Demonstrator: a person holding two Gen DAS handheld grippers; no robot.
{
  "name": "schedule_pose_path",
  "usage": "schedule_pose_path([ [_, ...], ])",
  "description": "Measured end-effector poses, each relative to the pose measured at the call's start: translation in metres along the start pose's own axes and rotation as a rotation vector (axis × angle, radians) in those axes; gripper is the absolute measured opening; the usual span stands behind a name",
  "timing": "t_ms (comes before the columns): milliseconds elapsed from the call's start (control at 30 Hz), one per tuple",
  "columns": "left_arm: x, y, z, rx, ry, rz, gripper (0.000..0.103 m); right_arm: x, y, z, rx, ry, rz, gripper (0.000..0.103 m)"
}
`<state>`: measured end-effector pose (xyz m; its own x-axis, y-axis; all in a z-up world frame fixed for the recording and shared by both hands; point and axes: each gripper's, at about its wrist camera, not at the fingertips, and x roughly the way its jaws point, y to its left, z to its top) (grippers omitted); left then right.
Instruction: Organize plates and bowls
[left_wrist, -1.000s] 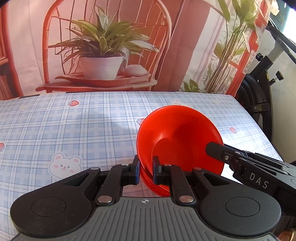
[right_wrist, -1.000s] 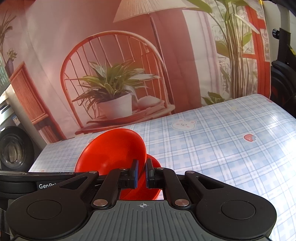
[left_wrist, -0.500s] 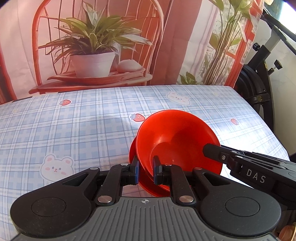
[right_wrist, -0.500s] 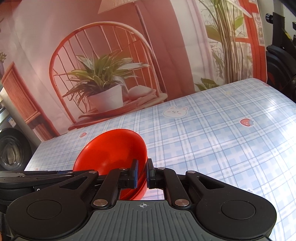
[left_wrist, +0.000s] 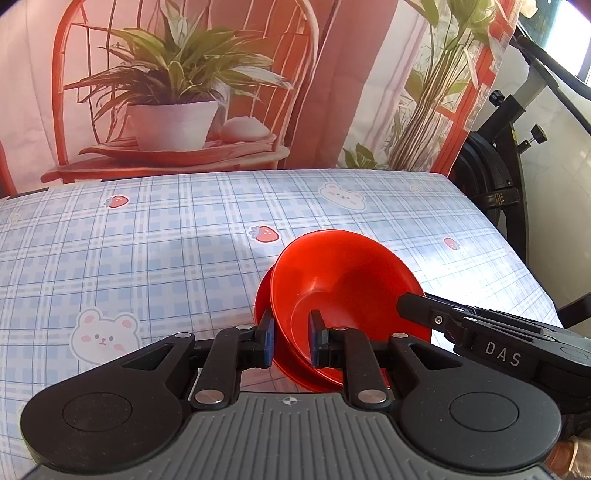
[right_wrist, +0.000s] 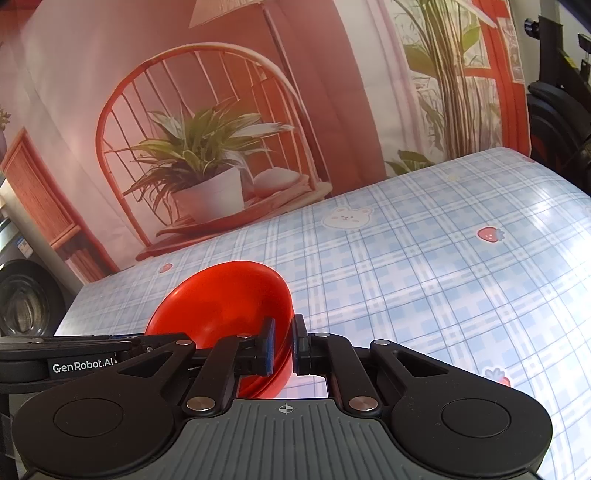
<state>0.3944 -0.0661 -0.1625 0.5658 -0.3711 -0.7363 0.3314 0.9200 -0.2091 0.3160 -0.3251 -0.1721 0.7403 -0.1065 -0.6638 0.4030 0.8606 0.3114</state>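
Note:
A red bowl (left_wrist: 351, 273) rests slightly tilted in a second red dish (left_wrist: 263, 295) on the checked tablecloth (left_wrist: 147, 258). My left gripper (left_wrist: 291, 343) straddles the bowl's near rim; its jaws are opening, and the rim sits loosely between the pads. My right gripper (right_wrist: 283, 345) is shut on the opposite rim of the same bowl (right_wrist: 221, 302). Only an edge of the lower dish (right_wrist: 266, 386) shows under that bowl. Each gripper appears in the other's view: the right one (left_wrist: 480, 332) at the bowl's right, the left one (right_wrist: 74, 350) at its left.
A printed backdrop (left_wrist: 184, 92) with a chair and a potted plant hangs behind the table's far edge. A black exercise bike (left_wrist: 509, 166) stands past the right edge. A washing machine drum (right_wrist: 22, 295) sits beyond the left edge.
The bowl has come down from a steep tilt and now sits lower, nested on the second red dish. The left jaws have spread a little. The right jaws keep their hold.

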Motion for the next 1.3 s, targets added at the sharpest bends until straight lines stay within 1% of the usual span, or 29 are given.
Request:
schedule_pose_path([
  [133, -0.003, -0.001, -0.001, -0.005, -0.009, 0.001, 0.019, -0.001, -0.003, -0.001, 0.008, 0.003, -0.005, 0.008],
  [167, -0.005, -0.001, -0.002, -0.007, -0.013, -0.003, 0.023, -0.001, -0.004, -0.001, 0.011, 0.003, -0.004, 0.008],
  [200, -0.006, -0.001, -0.002, -0.009, -0.018, -0.011, 0.031, -0.001, -0.005, -0.001, 0.014, 0.003, -0.002, 0.008],
  [267, -0.009, -0.001, -0.003, -0.010, -0.028, -0.013, 0.040, -0.001, -0.008, -0.001, 0.017, 0.007, -0.001, 0.008],
  [367, -0.013, 0.002, -0.004, -0.021, -0.042, -0.011, 0.040, 0.001, -0.010, -0.001, 0.019, 0.011, 0.002, 0.010],
  [467, -0.011, 0.004, -0.004, -0.024, -0.059, 0.009, 0.040, 0.004, -0.010, 0.001, 0.014, 0.015, 0.007, 0.010],
  [533, -0.006, 0.006, -0.004, -0.026, -0.048, 0.027, 0.040, 0.007, -0.010, 0.002, 0.018, 0.024, 0.010, 0.011],
  [767, 0.010, 0.013, -0.013, -0.096, 0.003, -0.017, 0.039, 0.017, -0.011, 0.004, 0.022, 0.068, 0.025, 0.012],
  [833, 0.012, 0.012, -0.016, -0.113, 0.003, -0.033, 0.034, 0.020, -0.010, 0.004, 0.024, 0.083, 0.034, 0.012],
  [867, 0.013, 0.013, -0.017, -0.126, 0.007, -0.040, 0.028, 0.021, -0.010, 0.004, 0.027, 0.091, 0.039, 0.013],
  [900, 0.014, 0.014, -0.018, -0.139, 0.012, -0.048, 0.026, 0.022, -0.010, 0.004, 0.029, 0.097, 0.042, 0.013],
  [1000, 0.016, 0.015, -0.019, -0.143, 0.010, -0.042, 0.022, 0.026, -0.012, 0.004, 0.044, 0.113, 0.053, 0.014],
  [1100, 0.017, 0.017, -0.020, -0.153, 0.009, -0.047, 0.021, 0.028, -0.015, 0.004, 0.071, 0.123, 0.067, 0.015],
  [1300, 0.016, 0.014, -0.020, -0.143, 0.010, -0.039, 0.021, 0.029, -0.017, 0.003, 0.086, 0.123, 0.066, 0.013],
])
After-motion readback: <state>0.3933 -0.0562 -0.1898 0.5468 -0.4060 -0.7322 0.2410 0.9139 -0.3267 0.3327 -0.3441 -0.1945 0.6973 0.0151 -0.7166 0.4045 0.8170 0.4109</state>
